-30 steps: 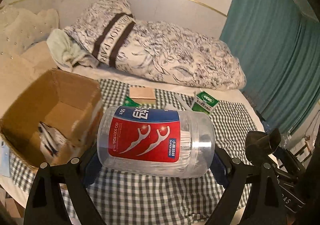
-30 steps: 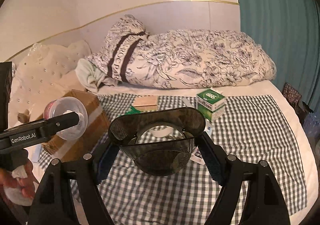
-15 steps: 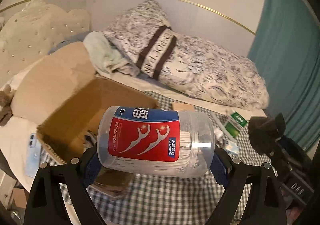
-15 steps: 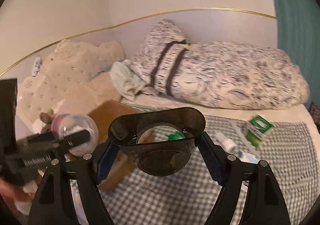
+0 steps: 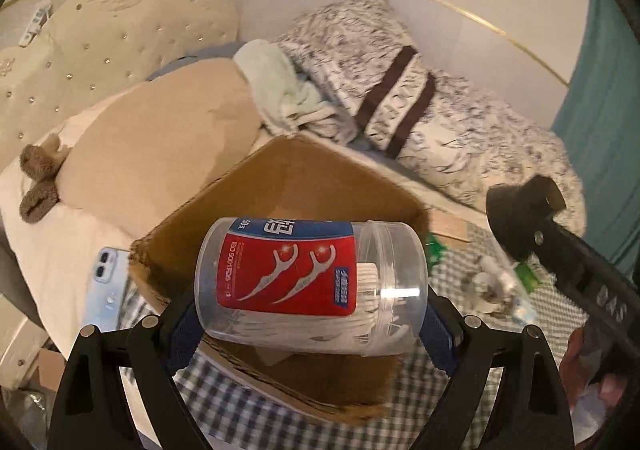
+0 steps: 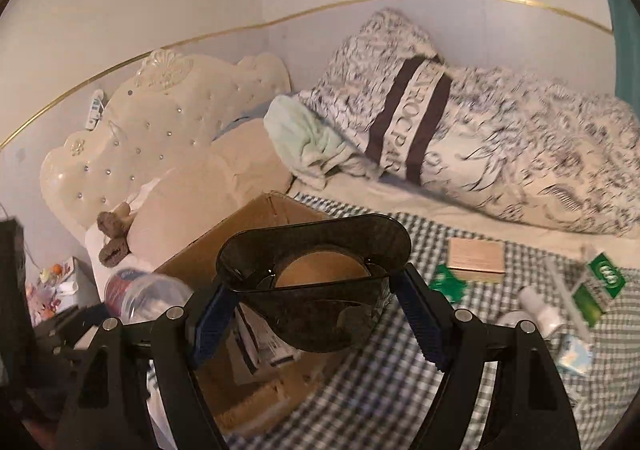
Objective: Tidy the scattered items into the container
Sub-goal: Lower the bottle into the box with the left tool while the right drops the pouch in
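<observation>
two things are held up over the box point(image 5: 320, 186) right now. the left gripper point(image 5: 312, 314) is squeezed tight on a clear jar point(image 5: 308, 284) of floss picks. the jar lies on its side, its long way going from left to right across the fingers. the open box is right under it and a bit ahead, so i think the jar only has to go down and be let go. the left gripper looks nearer to the box's open top.

the right gripper point(image 6: 316, 314) is squeezed on a dark plastic cup point(image 6: 316, 286). the box point(image 6: 256, 234) sits ahead of it and a little to the left, so this one likely needs to move left first.

other small things lie on the checked cloth point(image 6: 400, 390): a tan box point(image 6: 475, 260), green packs point(image 6: 600, 286) and a white bottle point(image 6: 540, 308). a blue phone point(image 5: 105, 282) lies just beside the box.
</observation>
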`<state>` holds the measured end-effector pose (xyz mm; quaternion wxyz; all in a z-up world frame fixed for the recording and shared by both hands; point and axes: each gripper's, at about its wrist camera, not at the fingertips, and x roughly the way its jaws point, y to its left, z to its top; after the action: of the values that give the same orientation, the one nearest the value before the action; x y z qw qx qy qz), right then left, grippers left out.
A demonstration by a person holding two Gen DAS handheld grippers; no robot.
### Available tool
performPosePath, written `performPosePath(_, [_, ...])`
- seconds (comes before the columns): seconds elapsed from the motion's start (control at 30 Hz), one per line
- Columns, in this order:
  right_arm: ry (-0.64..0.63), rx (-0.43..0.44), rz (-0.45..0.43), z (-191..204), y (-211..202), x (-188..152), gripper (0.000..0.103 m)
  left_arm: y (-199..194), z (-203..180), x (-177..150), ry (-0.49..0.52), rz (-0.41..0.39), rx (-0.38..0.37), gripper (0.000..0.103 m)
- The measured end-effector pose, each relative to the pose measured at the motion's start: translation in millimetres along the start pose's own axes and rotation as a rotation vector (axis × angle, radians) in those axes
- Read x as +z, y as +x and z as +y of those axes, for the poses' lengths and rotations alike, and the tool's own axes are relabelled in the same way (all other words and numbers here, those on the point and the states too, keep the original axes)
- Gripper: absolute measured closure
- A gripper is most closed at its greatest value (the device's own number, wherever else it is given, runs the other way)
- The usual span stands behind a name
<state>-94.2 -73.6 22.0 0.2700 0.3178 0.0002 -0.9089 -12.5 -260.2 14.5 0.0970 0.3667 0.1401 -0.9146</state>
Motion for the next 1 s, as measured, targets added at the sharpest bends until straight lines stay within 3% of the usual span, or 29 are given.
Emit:
performPosePath(0.23, [0.034,0.031,0.072,3,56,5,0.025,27,15,5,-0.026,0.029,-0.008,0.015])
performPosePath(0.37, [0.045,0.05,0.091,3,78,5,0.024,39,11,6,0.01,0.034,0.009,0.015])
performPosePath(0.47, [0.035,0.036,0.096,6,85,4,0.006,46,10,3,0.014,0.048,0.031,0.008])
performPosePath(0.53, [0.025,0.016,0.08,8,85,4,0.006,49,9,1,0.019,0.055,0.037,0.008])
performPosePath(0.8, [0.138,0.066,0.05,-23,52,1,0.006,38,-12,-7,0.06,0.064,0.05,0.005])
performPosePath(1.0, [0.185,-0.008,-0.019,-67,-10,-14,0.006,9,-53,-14,0.121,0.03,0.003,0.002])
